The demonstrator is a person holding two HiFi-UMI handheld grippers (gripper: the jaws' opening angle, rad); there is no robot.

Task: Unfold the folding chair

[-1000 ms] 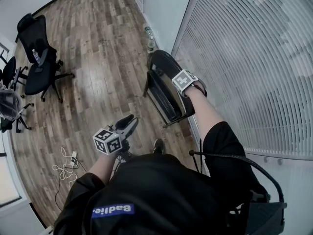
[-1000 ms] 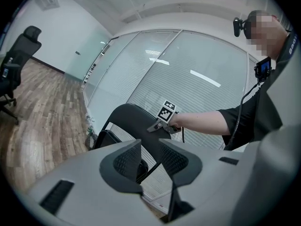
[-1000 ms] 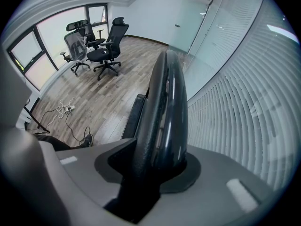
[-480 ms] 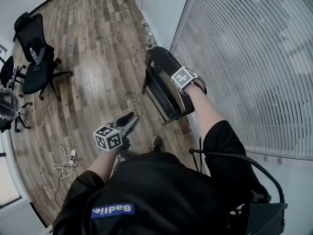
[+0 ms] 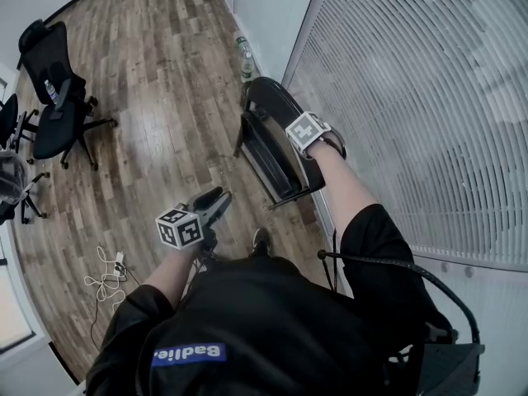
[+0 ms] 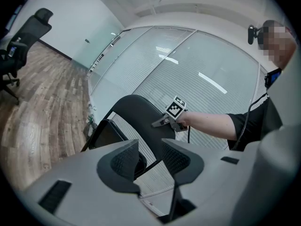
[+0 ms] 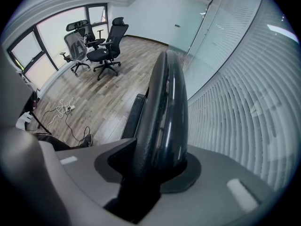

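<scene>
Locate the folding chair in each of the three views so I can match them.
Head view: folding chair at upper centre, beside the blinds.
Left gripper view: centre, its dark backrest rising beyond the jaws.
Right gripper view: centre, backrest seen edge-on, clamped in the right tool.
Shared landmark: the slatted blinds just behind the chair.

Glossy blk plastic chair back (image 7: 164, 112); wood-plank floor (image 5: 165, 97), slight sheen.
</scene>
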